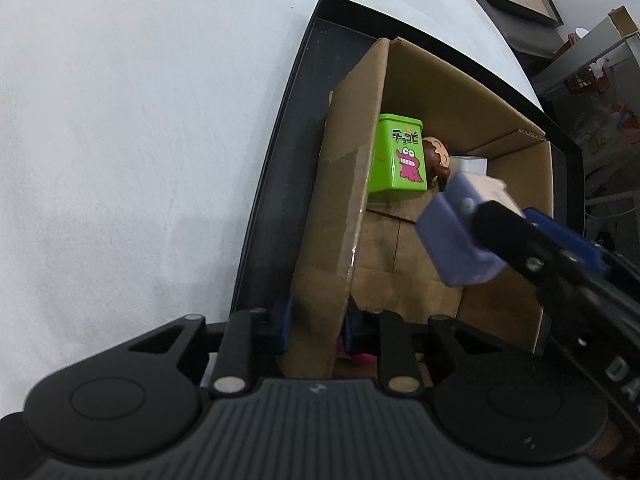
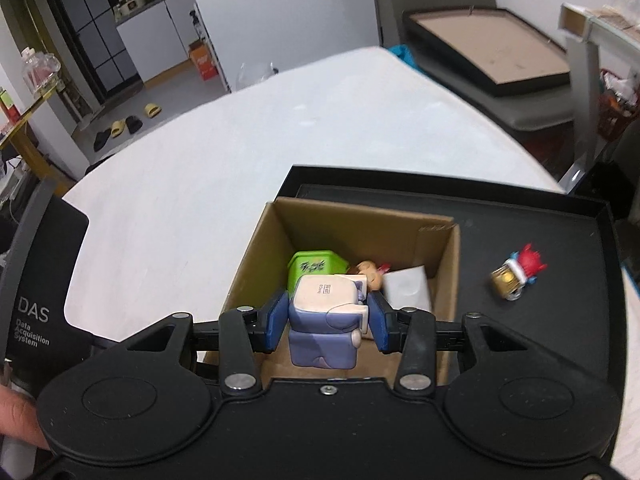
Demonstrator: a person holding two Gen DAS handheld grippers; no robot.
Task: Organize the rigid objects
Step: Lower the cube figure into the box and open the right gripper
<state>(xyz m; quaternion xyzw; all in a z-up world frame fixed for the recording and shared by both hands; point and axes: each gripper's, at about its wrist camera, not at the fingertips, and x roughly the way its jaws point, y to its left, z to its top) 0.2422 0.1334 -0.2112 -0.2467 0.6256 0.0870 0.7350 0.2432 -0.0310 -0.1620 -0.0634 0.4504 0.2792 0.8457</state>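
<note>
An open cardboard box (image 1: 516,184) (image 2: 360,216) stands on a black tray (image 1: 280,140) (image 2: 520,344). In it lie a green tin (image 1: 400,160) (image 2: 316,266), a brown-haired figurine (image 1: 436,154) (image 2: 368,270) and a small white box (image 1: 472,165) (image 2: 408,288). My left gripper (image 1: 316,324) is shut on the box's near left wall, one blue pad on each side of the cardboard. My right gripper (image 2: 326,320) is shut on a purple-and-white toy block (image 2: 324,320) (image 1: 452,240) and holds it over the box's opening.
A red-and-gold toy (image 2: 516,274) lies on the tray to the right of the box. The tray sits near the edge of a white round table (image 2: 240,140). Something pink (image 1: 360,356) shows under the left gripper. A framed board (image 2: 492,56) rests beyond the table.
</note>
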